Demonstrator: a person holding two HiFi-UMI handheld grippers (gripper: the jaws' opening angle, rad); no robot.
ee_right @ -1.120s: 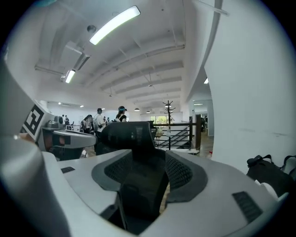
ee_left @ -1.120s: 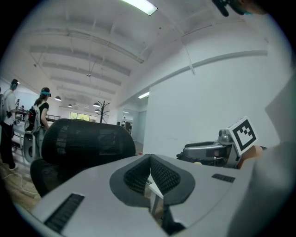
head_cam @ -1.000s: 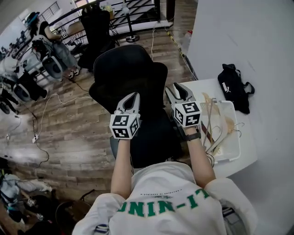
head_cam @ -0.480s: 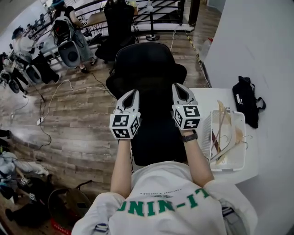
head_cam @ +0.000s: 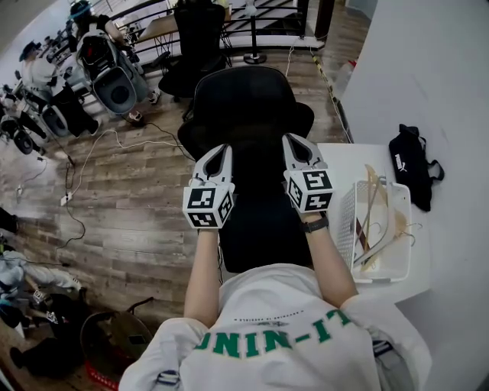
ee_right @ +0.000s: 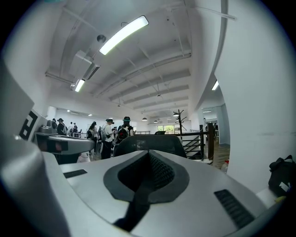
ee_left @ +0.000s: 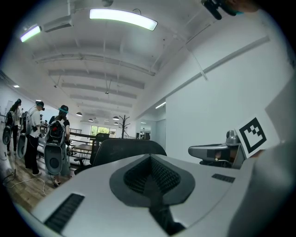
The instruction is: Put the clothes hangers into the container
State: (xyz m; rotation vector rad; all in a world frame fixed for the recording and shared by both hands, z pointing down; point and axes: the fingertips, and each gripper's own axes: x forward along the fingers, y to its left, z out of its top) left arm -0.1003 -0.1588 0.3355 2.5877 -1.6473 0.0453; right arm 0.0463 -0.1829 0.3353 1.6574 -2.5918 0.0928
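Note:
Several wooden clothes hangers (head_cam: pixel 373 218) lie inside a white slotted container (head_cam: pixel 400 260) on the small white table at the right of the head view. Both grippers are raised side by side over a black office chair (head_cam: pixel 248 107), well left of the container. My left gripper (head_cam: pixel 218 155) has its jaws together with nothing between them. My right gripper (head_cam: pixel 296 145) is shut too and holds nothing. In the left gripper view the left gripper (ee_left: pixel 152 173) shows its pads meeting; the right gripper (ee_right: pixel 147 172) looks the same in its own view.
A black bag (head_cam: pixel 412 164) lies on the white table (head_cam: pixel 340 164) beyond the container. A white wall (head_cam: pixel 428 69) rises behind the table. Cables trail across the wooden floor (head_cam: pixel 130 206) at left. People with backpacks stand at the far left, by a black railing (head_cam: pixel 260 15).
The head view has swung so the chair and the table with the container sit further right and lower. Both grippers stay raised side by side. The right gripper's jaws have closed.

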